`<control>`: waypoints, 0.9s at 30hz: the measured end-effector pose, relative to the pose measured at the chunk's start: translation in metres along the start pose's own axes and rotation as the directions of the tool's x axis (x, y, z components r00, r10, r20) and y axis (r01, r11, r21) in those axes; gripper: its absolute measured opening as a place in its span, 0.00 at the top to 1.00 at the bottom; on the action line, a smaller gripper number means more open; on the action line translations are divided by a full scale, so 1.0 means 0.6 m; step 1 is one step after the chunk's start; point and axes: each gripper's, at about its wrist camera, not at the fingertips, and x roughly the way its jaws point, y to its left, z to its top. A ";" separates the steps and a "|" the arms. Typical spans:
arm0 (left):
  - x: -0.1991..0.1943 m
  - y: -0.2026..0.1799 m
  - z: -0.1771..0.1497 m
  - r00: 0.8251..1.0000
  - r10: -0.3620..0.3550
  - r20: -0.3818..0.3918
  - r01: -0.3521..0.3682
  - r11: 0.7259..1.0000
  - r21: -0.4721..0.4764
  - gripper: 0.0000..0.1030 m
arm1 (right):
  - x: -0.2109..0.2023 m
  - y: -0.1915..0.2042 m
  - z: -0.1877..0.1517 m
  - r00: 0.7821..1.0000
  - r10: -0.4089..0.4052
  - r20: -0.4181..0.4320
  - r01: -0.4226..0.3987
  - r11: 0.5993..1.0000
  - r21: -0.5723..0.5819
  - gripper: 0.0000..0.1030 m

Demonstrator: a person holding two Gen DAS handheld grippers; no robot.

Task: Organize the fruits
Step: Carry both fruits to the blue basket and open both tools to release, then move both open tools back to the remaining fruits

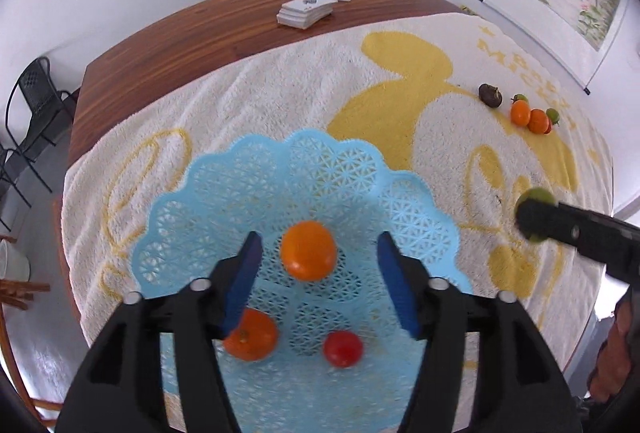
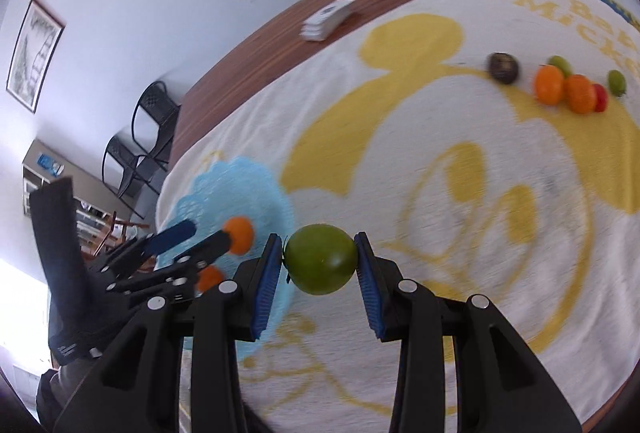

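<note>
White-and-yellow towel covers most of the wooden table, with the blue lattice basket near its front-left edge holding two oranges and a red tomato. Left gripper hovers over it, fingers spread and empty — right gripper clamps a green tomato just beside the basket.

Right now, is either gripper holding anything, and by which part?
The right gripper pinches a green fruit by its two opposite sides. The left gripper is open over the blue basket, holding nothing.
</note>
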 end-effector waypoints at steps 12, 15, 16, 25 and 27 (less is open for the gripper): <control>0.000 0.062 0.013 0.999 0.045 0.025 -0.044 0.998 -0.041 0.29 | 0.053 0.101 -0.021 1.000 0.013 -0.025 -0.015 0.997 -0.071 0.62; -0.002 0.067 0.018 0.998 0.056 0.038 -0.055 0.998 -0.031 0.28 | 0.061 0.106 -0.024 1.000 0.005 -0.030 -0.007 0.997 -0.073 0.53; -0.003 0.068 0.019 0.997 0.065 0.041 -0.064 0.998 -0.029 0.28 | 0.059 0.108 -0.028 1.000 0.002 -0.031 -0.004 0.997 -0.071 0.49; 0.002 0.039 0.027 0.998 0.043 0.046 -0.043 0.999 0.008 0.28 | 0.039 0.083 -0.036 1.000 -0.018 -0.006 0.017 0.998 -0.068 0.43; 0.006 0.026 0.030 0.998 0.040 0.042 -0.041 0.999 0.025 0.28 | 0.034 0.069 -0.036 1.000 -0.023 -0.004 0.022 0.998 -0.053 0.43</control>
